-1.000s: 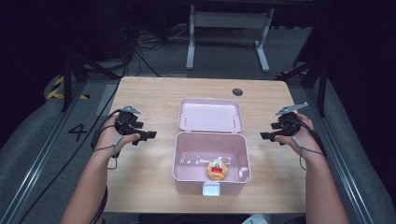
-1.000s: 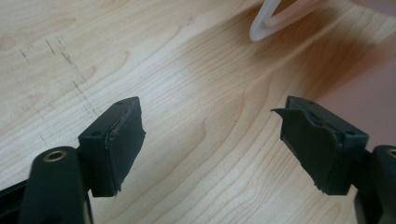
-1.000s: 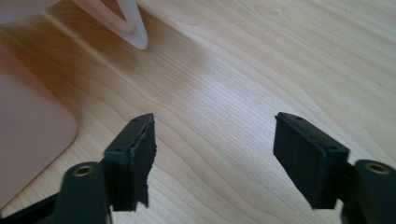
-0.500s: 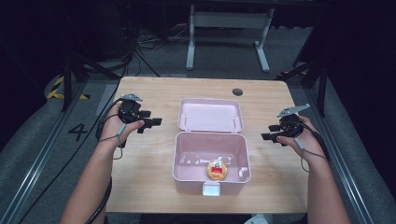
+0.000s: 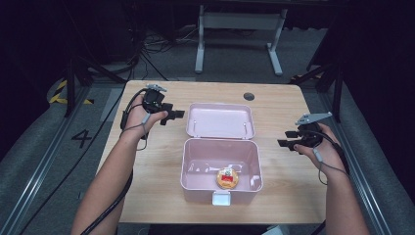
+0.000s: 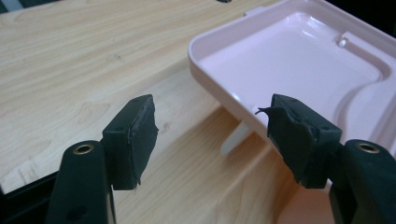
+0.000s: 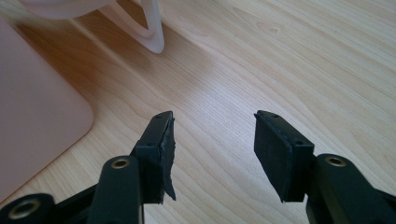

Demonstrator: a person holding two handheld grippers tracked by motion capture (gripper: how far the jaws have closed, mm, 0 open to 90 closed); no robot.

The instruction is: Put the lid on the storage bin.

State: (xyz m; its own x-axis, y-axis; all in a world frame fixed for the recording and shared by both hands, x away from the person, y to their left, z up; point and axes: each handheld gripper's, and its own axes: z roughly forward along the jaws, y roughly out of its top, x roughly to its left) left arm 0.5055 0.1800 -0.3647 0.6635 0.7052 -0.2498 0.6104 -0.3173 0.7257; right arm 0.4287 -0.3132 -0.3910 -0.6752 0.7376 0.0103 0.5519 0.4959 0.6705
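An open pink box [image 5: 195,166] stands mid-table with a small orange and red item [image 5: 226,177] on its floor. Its lid [image 5: 220,120] lies flat behind it. My left gripper [image 5: 173,116] is open just left of the lid. In the left gripper view the lid's rim [image 6: 219,88] runs just ahead of the gripper [image 6: 212,123], whose pads [image 6: 137,126] touch nothing; its jaws have narrowed a little. My right gripper [image 5: 286,139] hovers open to the right of the box. Its jaws [image 7: 215,135] have just been closing over bare wood, with nothing between them.
The wooden table [image 5: 147,161] has a dark cable hole [image 5: 249,96] at the back. A white latch [image 5: 220,198] sticks out from the box's front. In the right gripper view the box wall [image 7: 37,116] is at left and a white loop [image 7: 152,28] ahead.
My left gripper has moved away from the person and toward the lid's left edge. The right hand has stayed put, its jaws slightly narrower.
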